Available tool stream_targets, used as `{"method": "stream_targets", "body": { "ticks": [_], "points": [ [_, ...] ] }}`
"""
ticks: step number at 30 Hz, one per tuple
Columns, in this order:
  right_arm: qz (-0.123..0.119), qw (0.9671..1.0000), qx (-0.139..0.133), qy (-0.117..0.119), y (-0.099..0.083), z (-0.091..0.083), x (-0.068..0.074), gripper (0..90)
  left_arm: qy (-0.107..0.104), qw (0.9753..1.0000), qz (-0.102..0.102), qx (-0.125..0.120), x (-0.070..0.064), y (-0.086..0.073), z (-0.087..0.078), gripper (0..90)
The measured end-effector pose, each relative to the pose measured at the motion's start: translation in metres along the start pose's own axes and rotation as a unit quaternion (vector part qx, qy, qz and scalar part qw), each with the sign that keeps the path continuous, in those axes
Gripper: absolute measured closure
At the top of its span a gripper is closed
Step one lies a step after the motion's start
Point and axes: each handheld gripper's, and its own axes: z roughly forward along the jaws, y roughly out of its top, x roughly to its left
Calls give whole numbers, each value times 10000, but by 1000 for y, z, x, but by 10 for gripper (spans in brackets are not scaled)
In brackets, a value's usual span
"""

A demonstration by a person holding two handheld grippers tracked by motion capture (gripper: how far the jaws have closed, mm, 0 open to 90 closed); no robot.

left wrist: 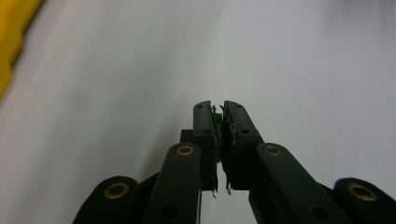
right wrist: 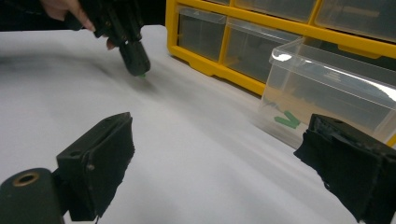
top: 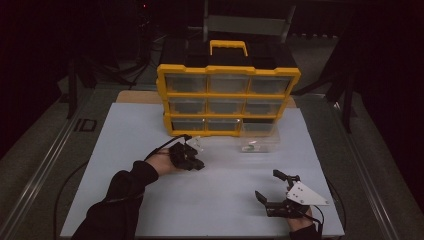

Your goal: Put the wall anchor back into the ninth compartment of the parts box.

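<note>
Gaping near the counter's (top: pixel 215 210) near right edge, right tool (top: pixel 274 189) is idling; left tool (top: pixel 196 162) is pinching a green piece (left wrist: pixel 217 119) mid-counter, beside bare room.

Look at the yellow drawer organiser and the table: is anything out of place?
Yes. One clear drawer is out of the yellow organiser, standing on the white table before its empty bottom-right slot, with small green pieces inside. The left gripper pinches something small and green.

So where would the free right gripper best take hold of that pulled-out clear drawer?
Probably the clear drawer's near front wall, pinched over its open top rim from above: the right gripper is open, and the thin upright wall facing the person suits a two-jaw pinch.
</note>
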Motion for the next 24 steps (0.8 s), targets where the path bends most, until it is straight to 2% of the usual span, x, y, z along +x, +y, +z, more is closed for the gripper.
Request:
{"method": "stream_targets", "body": {
  "ticks": [3,7,15,19,24],
  "points": [
    [-18,10000,-8,-4,0,0,0,86,-58,9999,20,-98,2,9,-6,857],
    [1,10000,-18,-8,0,0,0,86,-20,9998,58,-202,3,20,-14,857],
    [-1,10000,-20,-6,0,-1,0,86,-20,9994,207,-278,7,43,-25,857],
    [3,10000,-30,-1,0,-1,0,86,-73,9991,208,-356,9,53,-30,857],
    [5,10000,-31,-4,0,0,0,86,-14,9991,223,-348,12,67,-36,857]
  ]
}}
